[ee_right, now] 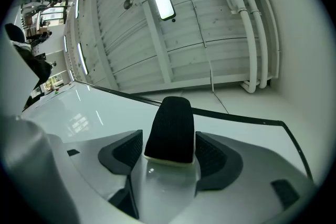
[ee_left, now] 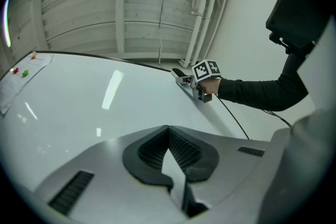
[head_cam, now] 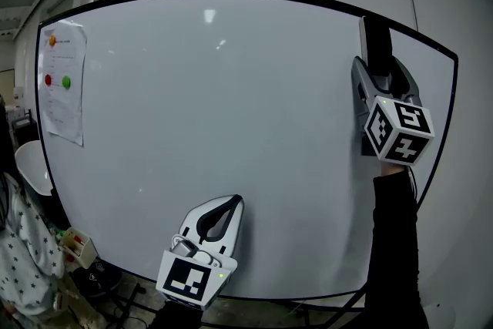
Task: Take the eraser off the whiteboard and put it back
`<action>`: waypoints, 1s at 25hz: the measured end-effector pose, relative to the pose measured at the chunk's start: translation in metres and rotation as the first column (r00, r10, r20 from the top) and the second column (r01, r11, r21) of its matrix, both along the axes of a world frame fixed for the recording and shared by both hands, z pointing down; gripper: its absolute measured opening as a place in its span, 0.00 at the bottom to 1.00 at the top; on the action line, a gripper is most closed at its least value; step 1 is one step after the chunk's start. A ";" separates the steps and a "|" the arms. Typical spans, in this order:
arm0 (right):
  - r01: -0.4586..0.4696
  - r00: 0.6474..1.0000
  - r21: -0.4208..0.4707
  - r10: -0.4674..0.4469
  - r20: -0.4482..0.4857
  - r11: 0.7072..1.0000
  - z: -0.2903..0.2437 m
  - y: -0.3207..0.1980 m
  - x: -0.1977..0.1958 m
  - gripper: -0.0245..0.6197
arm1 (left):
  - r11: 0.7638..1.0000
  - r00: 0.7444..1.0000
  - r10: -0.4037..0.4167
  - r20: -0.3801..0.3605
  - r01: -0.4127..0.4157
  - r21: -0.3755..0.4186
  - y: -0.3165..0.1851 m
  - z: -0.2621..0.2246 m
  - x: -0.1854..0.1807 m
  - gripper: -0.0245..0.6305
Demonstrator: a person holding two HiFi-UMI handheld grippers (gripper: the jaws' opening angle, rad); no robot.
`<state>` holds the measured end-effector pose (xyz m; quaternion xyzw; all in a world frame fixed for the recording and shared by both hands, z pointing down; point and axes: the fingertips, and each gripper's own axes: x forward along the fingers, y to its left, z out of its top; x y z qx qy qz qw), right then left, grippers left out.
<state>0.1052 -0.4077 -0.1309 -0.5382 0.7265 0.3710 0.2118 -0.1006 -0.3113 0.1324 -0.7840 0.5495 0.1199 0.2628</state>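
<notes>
head view: one eraser [head_cam: 377, 41] sits high at the right edge of the one whiteboard [head_cam: 231, 112], inside the right tool [head_cam: 381, 77]. left gripper view: the left tool [ee_left: 168, 131] is clenched, empty. right gripper view: jaws released, flanking the eraser without pressing. it looks light, soft felt on a stiffer base; pinch its long sides.

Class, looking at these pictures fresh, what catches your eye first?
A black eraser sits at the upper right of the whiteboard, between the open jaws of the right tool. The left tool, shut, is near the lower edge; a paper sheet with coloured dots hangs upper left.
</notes>
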 end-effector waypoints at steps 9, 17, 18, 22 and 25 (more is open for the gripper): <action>-0.013 1.000 -0.021 0.013 0.005 1.000 -0.001 -0.002 0.002 0.48 | 1.000 1.000 -0.007 -0.005 0.007 -0.002 0.002 -0.001 -0.001 0.05; -0.007 1.000 -0.038 0.008 0.027 0.999 0.009 -0.001 0.003 0.47 | 1.000 1.000 -0.011 -0.017 0.011 -0.004 0.009 0.000 -0.010 0.05; -0.008 1.000 -0.036 0.009 0.025 0.999 0.012 0.001 0.003 0.47 | 1.000 1.000 -0.013 -0.018 0.013 -0.005 0.010 0.001 -0.011 0.05; -0.024 1.000 -0.012 0.024 0.005 1.000 0.025 0.016 0.005 0.47 | 1.000 1.000 -0.009 -0.023 0.009 -0.015 0.012 0.006 -0.013 0.05; -0.026 1.000 0.003 0.026 -0.006 1.000 0.037 0.032 0.004 0.47 | 1.000 1.000 0.002 -0.021 -0.002 -0.019 0.015 0.009 -0.013 0.05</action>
